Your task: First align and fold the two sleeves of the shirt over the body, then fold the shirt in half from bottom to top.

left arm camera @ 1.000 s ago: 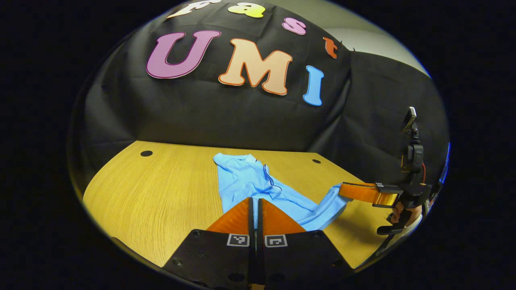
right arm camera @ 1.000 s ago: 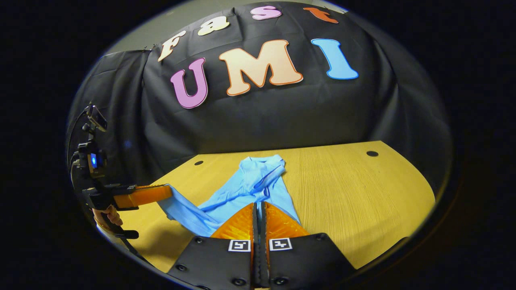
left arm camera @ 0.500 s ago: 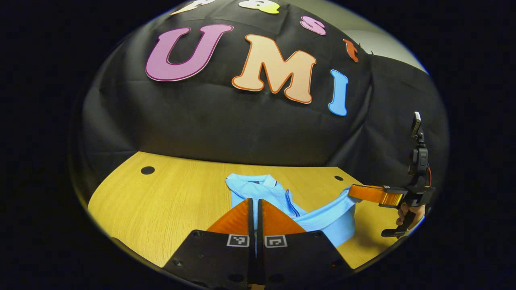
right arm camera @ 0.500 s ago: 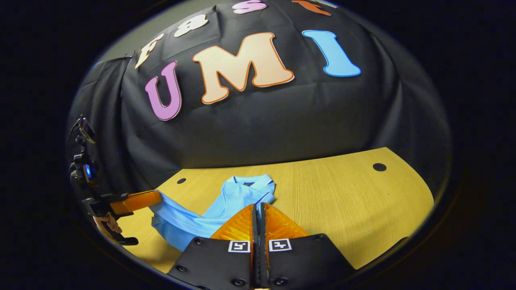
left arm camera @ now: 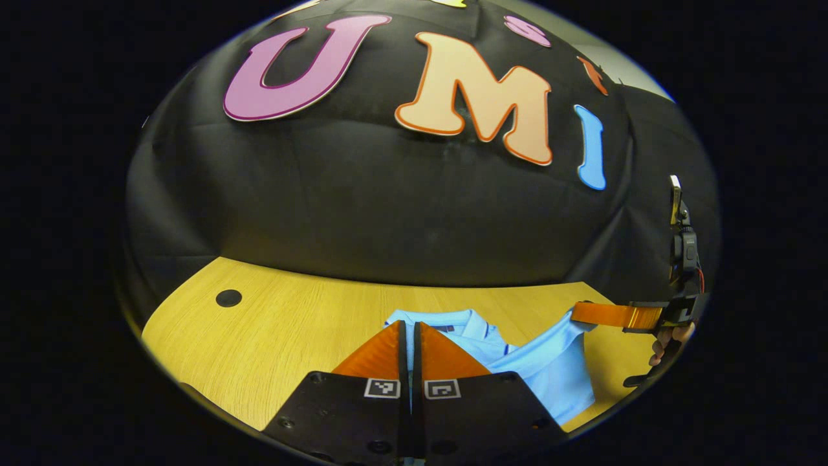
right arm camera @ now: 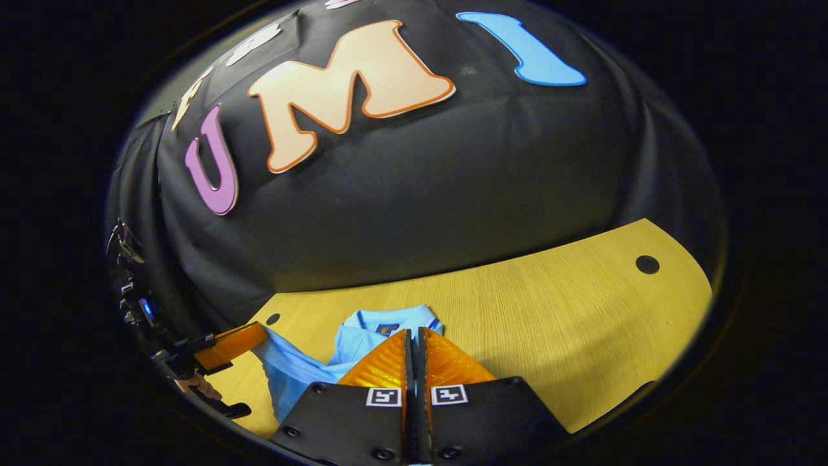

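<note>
A light blue polo shirt (left arm camera: 550, 372) lies on the wooden table (left arm camera: 291, 323), its collar (left arm camera: 453, 320) toward the black wall. In the left gripper view my left gripper (left arm camera: 409, 323) is shut on the shirt's near edge, just short of the collar. To the right, the right gripper (left arm camera: 576, 312) pinches another part of that edge, which hangs lifted above the body. In the right gripper view my right gripper (right arm camera: 414, 331) is shut on the shirt (right arm camera: 297, 369) close to the collar (right arm camera: 388, 320). The left gripper (right arm camera: 262, 333) holds the fabric at the left.
The table has round holes (left arm camera: 228, 298) (right arm camera: 647, 264) near its back corners, and the black cloth wall stands close behind it. A hand (left arm camera: 673, 336) holds the right gripper's handle. Bare wood (right arm camera: 550, 336) stretches to the shirt's right.
Both grippers have carried the shirt's lower edge forward over the body toward the collar. The visible length of shirt has shortened and the wall looms nearer.
</note>
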